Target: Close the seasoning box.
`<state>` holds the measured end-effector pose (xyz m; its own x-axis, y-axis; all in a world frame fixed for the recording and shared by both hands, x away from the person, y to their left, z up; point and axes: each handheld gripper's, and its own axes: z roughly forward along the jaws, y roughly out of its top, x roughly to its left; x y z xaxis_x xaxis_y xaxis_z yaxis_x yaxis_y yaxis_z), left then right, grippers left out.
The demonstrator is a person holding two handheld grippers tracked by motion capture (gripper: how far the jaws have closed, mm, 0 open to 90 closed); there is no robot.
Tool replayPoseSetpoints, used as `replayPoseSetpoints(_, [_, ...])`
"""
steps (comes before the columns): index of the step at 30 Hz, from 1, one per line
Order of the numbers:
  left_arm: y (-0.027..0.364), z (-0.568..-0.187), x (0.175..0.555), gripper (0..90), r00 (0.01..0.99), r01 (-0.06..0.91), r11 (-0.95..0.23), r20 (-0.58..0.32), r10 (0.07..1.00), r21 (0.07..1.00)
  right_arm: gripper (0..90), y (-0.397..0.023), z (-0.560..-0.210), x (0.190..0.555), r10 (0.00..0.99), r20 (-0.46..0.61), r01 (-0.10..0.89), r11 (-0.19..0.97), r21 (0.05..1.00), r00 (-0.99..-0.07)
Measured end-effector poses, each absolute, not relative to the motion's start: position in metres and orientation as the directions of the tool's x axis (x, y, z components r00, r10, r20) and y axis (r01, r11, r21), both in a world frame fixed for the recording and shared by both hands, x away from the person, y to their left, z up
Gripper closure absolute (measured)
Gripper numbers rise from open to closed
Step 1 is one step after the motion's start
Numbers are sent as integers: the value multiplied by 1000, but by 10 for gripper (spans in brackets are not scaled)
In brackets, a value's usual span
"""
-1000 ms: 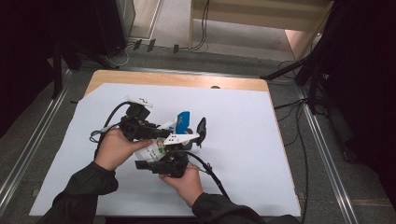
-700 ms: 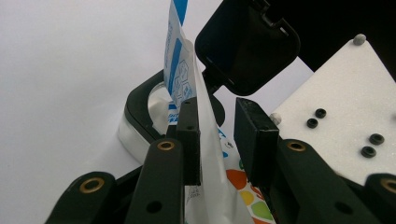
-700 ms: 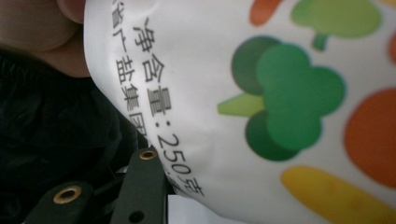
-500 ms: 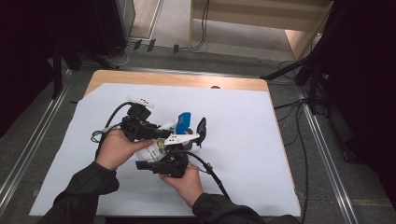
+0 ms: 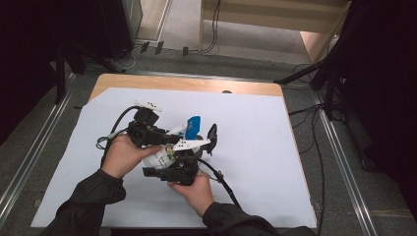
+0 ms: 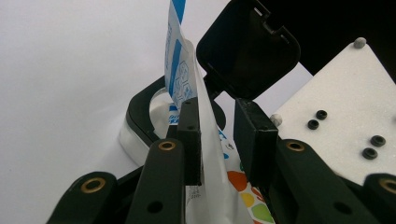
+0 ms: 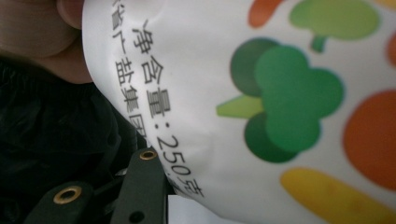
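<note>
Pinching the pouch (image 6: 205,154), the left claw (image 6: 217,140) risks tearing it toward twelve o'clock; the right claw (image 7: 154,186) also grips the pouch.

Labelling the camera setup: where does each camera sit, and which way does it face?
High view: above the table, looking forward and down; both forearms, left gripper and right gripper.
Left gripper view: on the left gripper, along its jaws; white packet, open black lid.
Right gripper view: on the right gripper, close against the packet's printed vegetables; a finger.
Shared: the packet.
</note>
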<state>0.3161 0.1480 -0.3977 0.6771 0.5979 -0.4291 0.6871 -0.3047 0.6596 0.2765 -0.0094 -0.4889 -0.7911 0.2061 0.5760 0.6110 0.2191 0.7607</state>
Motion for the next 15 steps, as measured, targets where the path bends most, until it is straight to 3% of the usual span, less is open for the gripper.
replayPoseSetpoints(15, [146, -400, 316, 740, 670, 696, -306, -433, 604, 650, 652, -10, -493, 275, 207, 579, 615, 219, 758, -788])
